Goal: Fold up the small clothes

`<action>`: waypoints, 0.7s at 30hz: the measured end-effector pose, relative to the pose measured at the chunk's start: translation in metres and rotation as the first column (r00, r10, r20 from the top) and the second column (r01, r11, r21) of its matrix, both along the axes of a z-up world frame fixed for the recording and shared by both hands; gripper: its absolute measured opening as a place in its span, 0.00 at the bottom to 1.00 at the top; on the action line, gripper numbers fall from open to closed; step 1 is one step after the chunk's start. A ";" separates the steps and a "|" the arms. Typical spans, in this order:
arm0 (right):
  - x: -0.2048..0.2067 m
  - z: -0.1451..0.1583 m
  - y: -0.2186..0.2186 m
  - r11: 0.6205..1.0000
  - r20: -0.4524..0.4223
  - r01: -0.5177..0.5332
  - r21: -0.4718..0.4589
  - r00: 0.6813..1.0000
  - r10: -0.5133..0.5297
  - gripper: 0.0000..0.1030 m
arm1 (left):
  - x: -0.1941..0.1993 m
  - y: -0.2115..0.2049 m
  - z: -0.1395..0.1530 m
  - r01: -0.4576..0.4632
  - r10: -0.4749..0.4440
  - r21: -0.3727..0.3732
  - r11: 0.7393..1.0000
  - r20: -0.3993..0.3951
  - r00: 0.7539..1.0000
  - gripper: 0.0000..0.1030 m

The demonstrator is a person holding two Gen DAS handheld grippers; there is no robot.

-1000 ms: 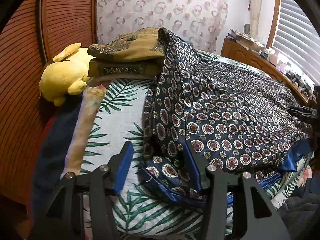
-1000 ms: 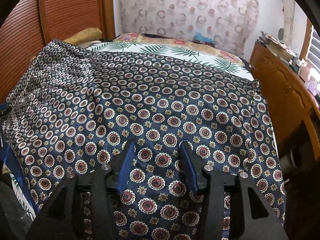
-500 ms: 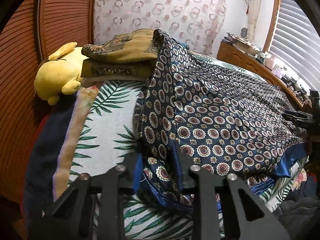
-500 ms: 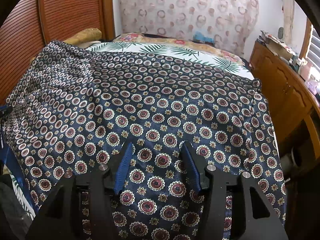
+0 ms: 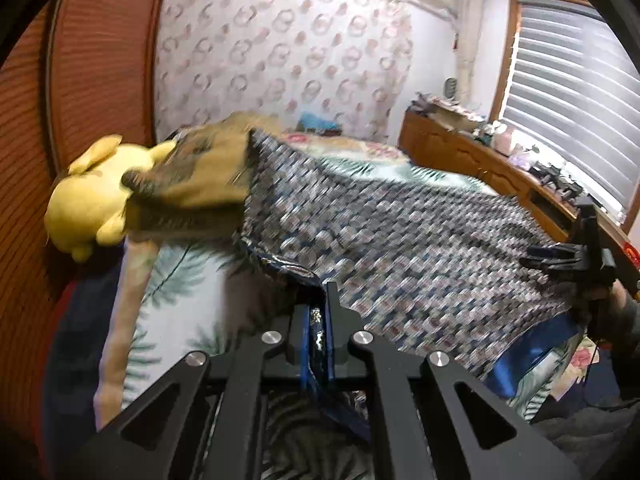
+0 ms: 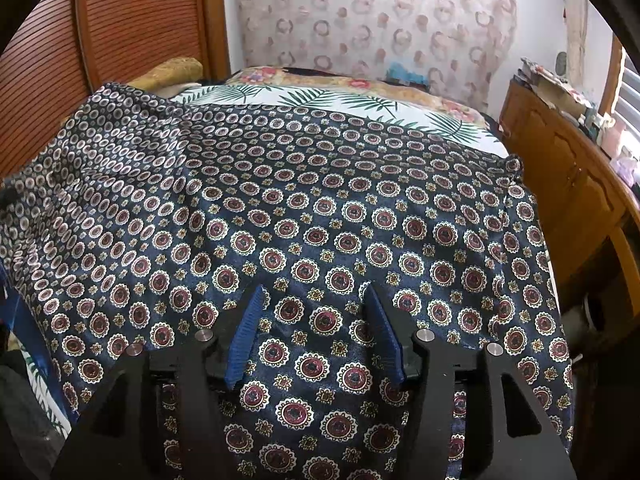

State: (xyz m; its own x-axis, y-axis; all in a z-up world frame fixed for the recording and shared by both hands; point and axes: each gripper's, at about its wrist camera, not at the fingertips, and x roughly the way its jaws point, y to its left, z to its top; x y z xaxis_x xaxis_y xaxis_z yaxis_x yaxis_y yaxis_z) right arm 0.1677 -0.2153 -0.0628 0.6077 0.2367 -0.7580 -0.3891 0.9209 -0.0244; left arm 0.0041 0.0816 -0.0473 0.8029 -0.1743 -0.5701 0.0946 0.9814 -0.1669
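The left gripper (image 5: 319,320), its jaws apart a second ago, is now clamped on the near left hem of the patterned navy garment (image 6: 320,216) and has begun lifting it off the palm-print bed (image 6: 280,96). The right gripper (image 6: 316,332) stays spread over the garment's near right part, gripping nothing, so a fold appears to be starting with only one corner secured.

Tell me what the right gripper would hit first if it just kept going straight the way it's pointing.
Most likely the patterned navy cloth. The right gripper angles down with its jaws apart over the fabric spread on the bed, and nothing else shows between them. How close the fingertips already are is hard to judge.
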 end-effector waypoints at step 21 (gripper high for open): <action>-0.009 0.008 -0.003 0.999 0.057 0.033 -0.025 0.998 -0.031 0.55 | 0.050 -0.096 0.067 0.248 -0.247 0.017 0.969 0.147 0.958 0.03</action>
State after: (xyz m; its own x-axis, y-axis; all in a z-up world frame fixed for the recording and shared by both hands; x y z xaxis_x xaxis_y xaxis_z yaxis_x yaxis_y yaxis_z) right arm 0.1586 -0.2183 -0.0551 0.6570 0.1971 -0.7277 -0.3568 0.9316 -0.0698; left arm 0.0538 -0.0145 0.0197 0.8091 -0.3791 -0.4491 0.3581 0.9239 -0.1348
